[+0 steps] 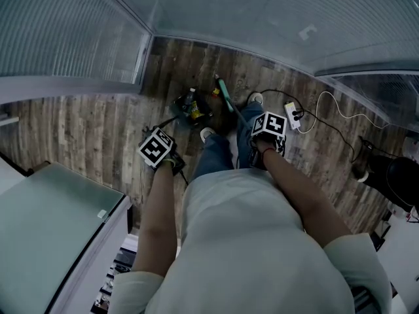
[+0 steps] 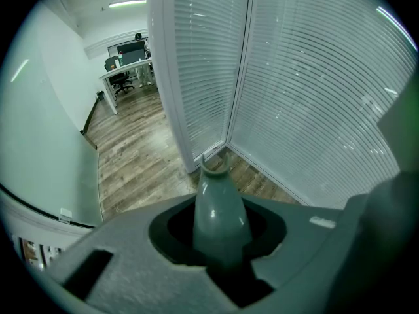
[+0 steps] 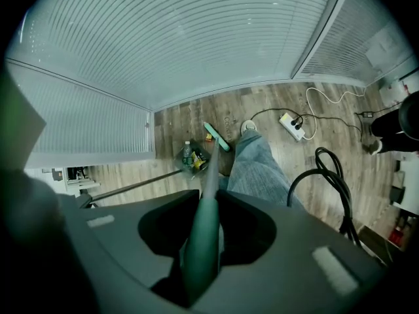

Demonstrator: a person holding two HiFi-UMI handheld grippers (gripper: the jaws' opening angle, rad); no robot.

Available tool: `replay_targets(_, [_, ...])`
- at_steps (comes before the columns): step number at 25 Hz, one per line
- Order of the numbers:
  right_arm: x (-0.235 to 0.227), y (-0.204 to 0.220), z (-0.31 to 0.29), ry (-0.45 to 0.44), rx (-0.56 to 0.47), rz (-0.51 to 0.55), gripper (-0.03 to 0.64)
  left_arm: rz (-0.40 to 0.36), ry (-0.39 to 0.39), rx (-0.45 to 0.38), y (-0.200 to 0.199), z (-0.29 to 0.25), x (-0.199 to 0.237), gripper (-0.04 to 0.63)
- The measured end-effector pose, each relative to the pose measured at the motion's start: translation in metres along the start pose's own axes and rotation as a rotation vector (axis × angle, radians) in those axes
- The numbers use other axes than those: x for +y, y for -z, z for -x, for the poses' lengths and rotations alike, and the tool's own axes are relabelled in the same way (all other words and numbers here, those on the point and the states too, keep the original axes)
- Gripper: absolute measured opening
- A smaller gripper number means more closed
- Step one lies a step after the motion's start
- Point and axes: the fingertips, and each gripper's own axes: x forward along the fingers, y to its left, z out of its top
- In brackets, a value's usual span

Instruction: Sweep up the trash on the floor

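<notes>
Trash (image 1: 190,107), a bottle and yellow wrappers, lies in the dustpan (image 3: 179,164) on the wood floor (image 1: 78,136), near the corner of the blind-covered walls (image 3: 196,44). The teal broom head (image 1: 224,95) is just beside the pan. The right gripper (image 3: 196,260) has its jaws clamped on the green broom handle (image 3: 204,221). The left gripper (image 2: 219,254) has its jaws clamped on the dustpan handle (image 2: 219,205). A power strip (image 1: 292,117) lies near the person's shoe (image 1: 256,99).
</notes>
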Motion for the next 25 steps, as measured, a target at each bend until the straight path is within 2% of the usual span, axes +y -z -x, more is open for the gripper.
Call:
replay_targets(11, [0.012, 0.020, -0.003, -0.021, 0.063, 0.050, 0.097, -0.004, 0.009, 0.001, 0.003, 0.000, -0.001, 0.095])
replay_targets(19, [0.021, 0.031, -0.007, -0.016, 0.117, 0.146, 0.097, -0.006, 0.011, 0.003, 0.004, -0.001, -0.002, 0.097])
replay_targets(25, [0.027, 0.038, -0.008, -0.029, 0.136, 0.154, 0.097, -0.003, 0.018, -0.001, 0.004, 0.000, 0.000, 0.100])
